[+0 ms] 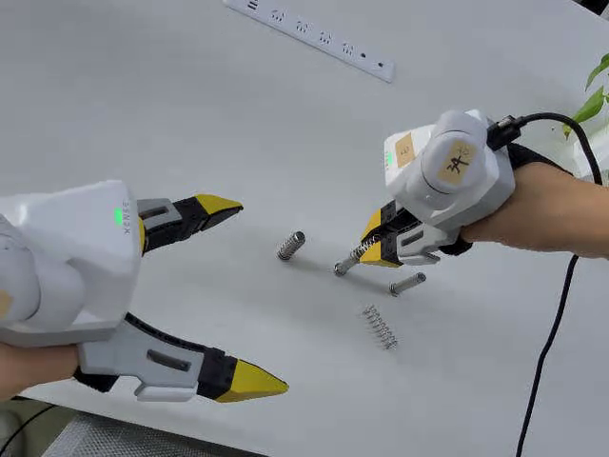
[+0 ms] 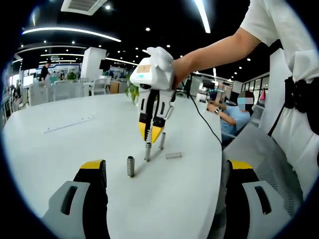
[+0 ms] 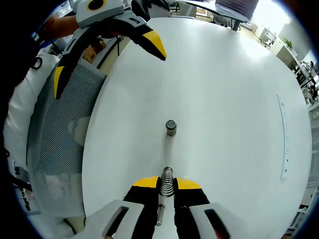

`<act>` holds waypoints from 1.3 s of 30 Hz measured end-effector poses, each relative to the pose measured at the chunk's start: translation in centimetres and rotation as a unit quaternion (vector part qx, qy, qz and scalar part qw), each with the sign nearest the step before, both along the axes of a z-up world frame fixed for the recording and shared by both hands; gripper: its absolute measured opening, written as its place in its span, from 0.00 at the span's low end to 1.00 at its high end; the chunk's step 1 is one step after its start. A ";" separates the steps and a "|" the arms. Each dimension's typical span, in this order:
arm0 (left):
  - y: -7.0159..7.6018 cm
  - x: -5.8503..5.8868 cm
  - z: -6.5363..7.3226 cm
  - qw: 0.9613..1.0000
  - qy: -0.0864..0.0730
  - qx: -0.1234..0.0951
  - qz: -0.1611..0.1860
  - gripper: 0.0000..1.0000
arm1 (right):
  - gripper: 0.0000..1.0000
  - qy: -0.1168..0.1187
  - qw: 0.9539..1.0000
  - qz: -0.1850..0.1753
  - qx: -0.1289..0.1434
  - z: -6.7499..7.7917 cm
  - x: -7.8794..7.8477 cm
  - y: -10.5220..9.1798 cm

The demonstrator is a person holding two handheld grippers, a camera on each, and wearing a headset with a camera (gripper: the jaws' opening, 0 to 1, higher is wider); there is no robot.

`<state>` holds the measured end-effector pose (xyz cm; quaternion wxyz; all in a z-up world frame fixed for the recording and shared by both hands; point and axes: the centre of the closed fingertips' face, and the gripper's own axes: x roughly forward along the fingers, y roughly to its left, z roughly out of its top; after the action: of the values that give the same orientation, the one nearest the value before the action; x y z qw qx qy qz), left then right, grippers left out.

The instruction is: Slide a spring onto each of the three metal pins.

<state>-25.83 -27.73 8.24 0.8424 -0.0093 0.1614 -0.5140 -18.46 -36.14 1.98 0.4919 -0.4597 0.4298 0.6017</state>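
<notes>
Between the right gripper's (image 3: 167,183) clenched jaws, a pin (image 3: 159,211) runs along their line, seemingly carrying a spring (image 3: 167,177); on the tabletop (image 1: 190,114), the loose spring (image 1: 380,327) lies nearer them than the left gripper's (image 1: 257,295) released jaws.

Left gripper (image 1: 262,295): white, yellow tips (image 1: 252,381), green light (image 1: 118,216)
Right gripper (image 1: 379,246): tan sticker (image 1: 457,162)
Cable (image 1: 557,324): black, at 4 o'clock
Sleeve (image 2: 269,20): white

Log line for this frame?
right gripper: shut on spring | left gripper: open | finished pin | bare pin | loose spring
</notes>
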 end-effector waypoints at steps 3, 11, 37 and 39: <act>0.0 0.0 0.0 1.000 0.002 -0.001 0.001 0.99 | 0.07 0.001 1.000 0.003 -0.001 -0.3 0.2 0.0; 0.0 0.0 0.0 1.000 0.005 -0.004 0.001 0.99 | 0.08 0.005 1.000 0.010 -0.005 -0.9 -0.2 0.1; 0.0 0.2 -0.1 1.000 0.006 -0.008 0.005 0.98 | 0.08 -0.001 1.000 0.014 -0.005 -3.8 0.2 -0.1; 0.0 0.2 -0.2 1.000 0.007 -0.007 0.005 0.98 | 0.08 -0.001 1.000 0.013 -0.006 -3.9 0.3 -0.2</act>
<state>-25.63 -27.71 8.08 0.8437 -0.0197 0.1634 -0.5110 -18.18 -36.31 -1.95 0.4819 -0.4684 0.4270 0.6050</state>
